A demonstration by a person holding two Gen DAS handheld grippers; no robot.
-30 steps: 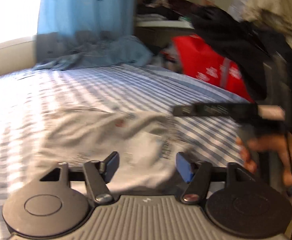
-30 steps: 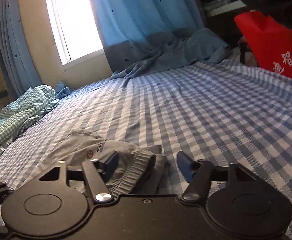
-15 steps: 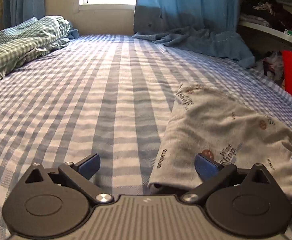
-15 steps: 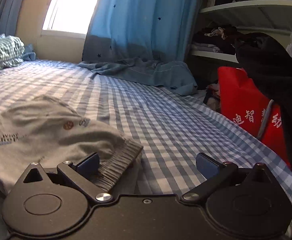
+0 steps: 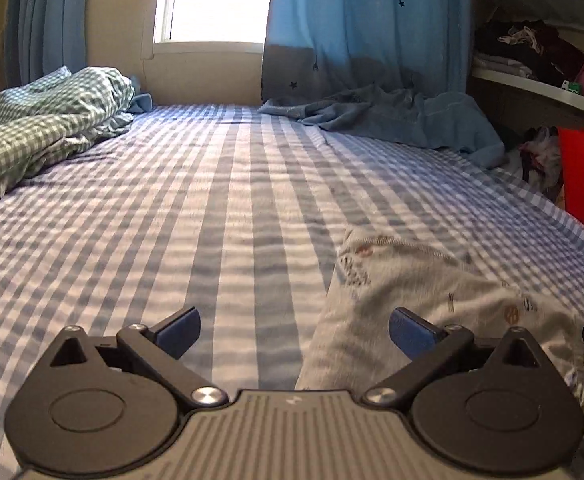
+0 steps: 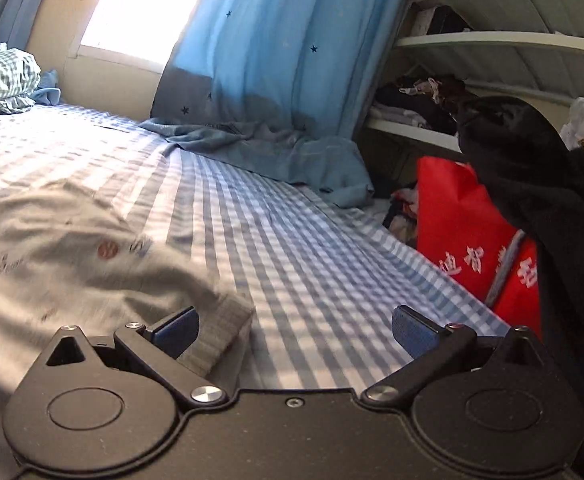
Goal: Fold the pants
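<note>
- A folded pair of pale grey cotton pants (image 5: 432, 304), printed with small dark lettering and round orange-brown badges, lies flat on a bed covered by a blue-and-white checked sheet (image 5: 219, 208).
- In the left wrist view the pants sit at lower right, near the bed's right edge; their left folded edge runs up between the two blue pads.
- The left gripper (image 5: 295, 330) hangs low over the bed with its jaws spread wide — released, nothing pinched, one pad over bare sheet and the other over the grey cloth.
- The right gripper (image 6: 295, 330) is likewise spread wide and empty; its left pad sits above the ribbed waistband end of the pants (image 6: 71, 264), its right pad above the checked sheet (image 6: 312, 264).
- Whether either pad brushes the fabric cannot be told.
- At the head of the bed a crumpled green-and-white gingham quilt (image 5: 39, 124) is heaped at left.
- A blue curtain with small dark stars (image 5: 364, 32) hangs beside a bright window (image 5: 215, 0), its grey hem pooling on the mattress.
- Off the bed's right side stands a red bag with white characters (image 6: 472, 240), below white shelves (image 6: 504, 44) stacked with clothes.
- A black garment (image 6: 532, 168) looms at the right of the right wrist view.
</note>
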